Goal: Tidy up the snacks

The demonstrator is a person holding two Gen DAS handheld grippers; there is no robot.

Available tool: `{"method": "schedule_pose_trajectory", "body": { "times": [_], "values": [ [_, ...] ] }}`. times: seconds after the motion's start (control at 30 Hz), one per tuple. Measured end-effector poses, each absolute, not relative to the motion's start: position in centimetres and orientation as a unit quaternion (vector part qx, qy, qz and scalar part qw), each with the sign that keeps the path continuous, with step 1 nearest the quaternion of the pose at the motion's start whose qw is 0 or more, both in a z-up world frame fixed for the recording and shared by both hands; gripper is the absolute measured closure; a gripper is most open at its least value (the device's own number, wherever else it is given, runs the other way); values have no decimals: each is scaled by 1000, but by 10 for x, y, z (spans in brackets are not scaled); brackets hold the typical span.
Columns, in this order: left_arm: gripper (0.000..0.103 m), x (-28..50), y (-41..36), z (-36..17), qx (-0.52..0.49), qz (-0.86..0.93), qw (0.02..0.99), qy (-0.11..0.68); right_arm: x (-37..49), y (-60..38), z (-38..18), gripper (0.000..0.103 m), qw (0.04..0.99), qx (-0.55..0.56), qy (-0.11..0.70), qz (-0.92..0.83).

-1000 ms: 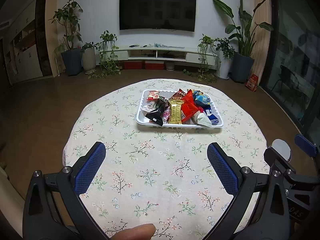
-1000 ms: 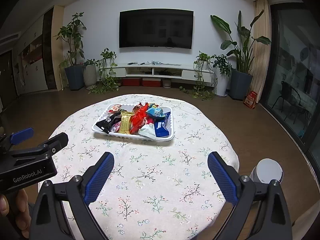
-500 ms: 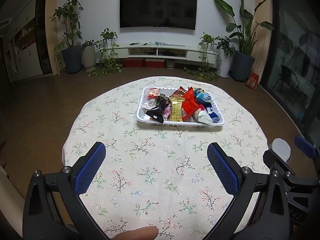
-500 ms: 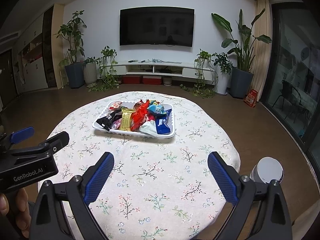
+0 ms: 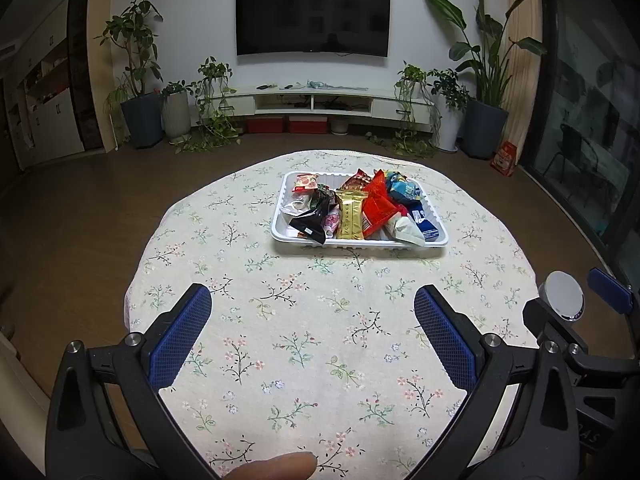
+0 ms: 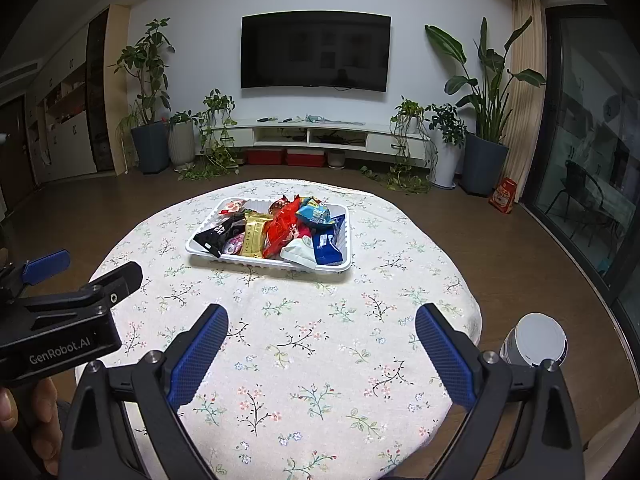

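Both tools hang over the near part of the tabletop (image 5: pixel 304 344) with their blue pads spread wide and nothing between them — the left tool (image 5: pixel 312 332) and the right tool (image 6: pixel 322 340) alike. Well ahead of each, past bare flowered cloth, sits the white tray (image 6: pixel 256 264) heaped with snack packets (image 6: pixel 280 228). The packets overlap and lean on one another, so I judge a reach into the pile could pinch two wrappers at once, drag a neighbour over the low rim, or shove the light tray across the loose cloth. What lies under the top layer is hidden, printed labels are too small to read, and no place to sort them into is in view — only a white canister (image 6: pixel 534 340) to the right tool's right, beyond the tabletop edge.
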State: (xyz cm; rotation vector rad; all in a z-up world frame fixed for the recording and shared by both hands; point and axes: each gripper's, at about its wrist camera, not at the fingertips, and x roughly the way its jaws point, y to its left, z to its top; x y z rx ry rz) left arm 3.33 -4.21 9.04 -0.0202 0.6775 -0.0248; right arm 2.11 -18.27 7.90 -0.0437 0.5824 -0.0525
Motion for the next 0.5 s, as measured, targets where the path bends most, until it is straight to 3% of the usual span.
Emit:
{"method": "schedule_pose_trajectory", "body": {
  "times": [0.5],
  "values": [
    [0, 34, -40, 88, -11, -11, 942, 334, 21, -183, 76, 6, 957, -22, 290, -24]
  ]
}}
